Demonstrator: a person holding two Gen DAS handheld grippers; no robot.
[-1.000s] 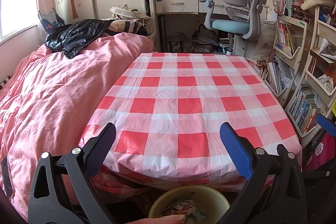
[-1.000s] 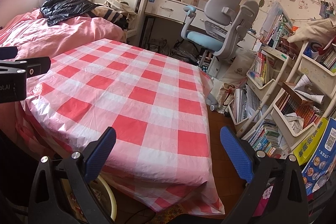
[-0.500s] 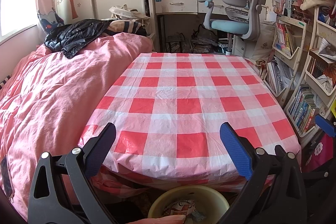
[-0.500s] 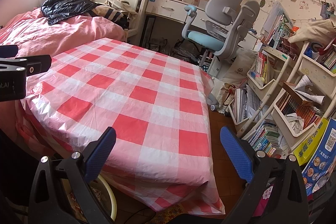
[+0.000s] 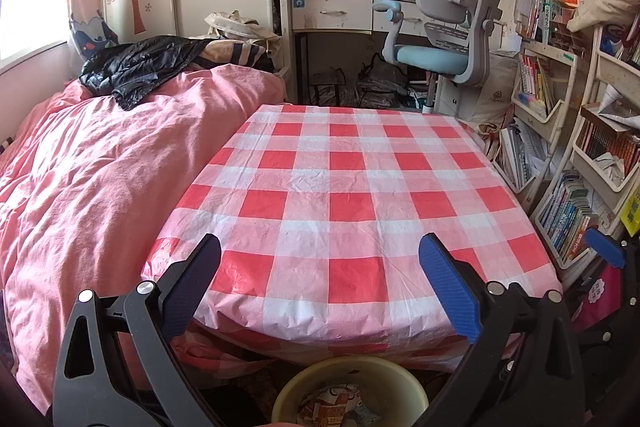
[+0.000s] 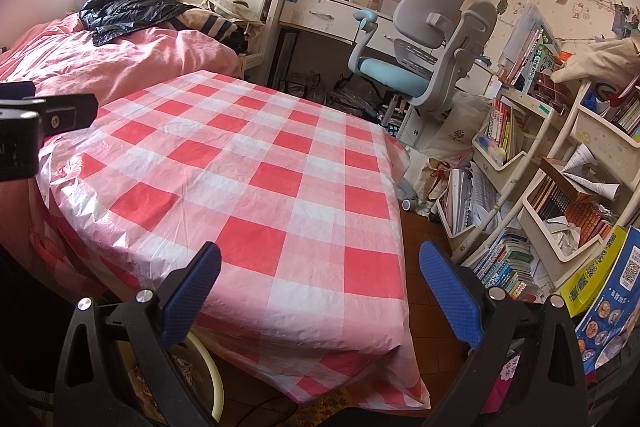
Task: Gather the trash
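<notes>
The checked tablecloth (image 5: 352, 187) looks bare from here, not a scrap left on it, and the yellow bin (image 5: 352, 393) on the floor under the near edge of the table already holds crumpled wrappers (image 5: 336, 405), so I'd say the collecting is done or very nearly so. Both the left gripper (image 5: 320, 285) and the right gripper (image 6: 320, 287) hang at that near edge with their blue jaws spread wide and nothing between them.
</notes>
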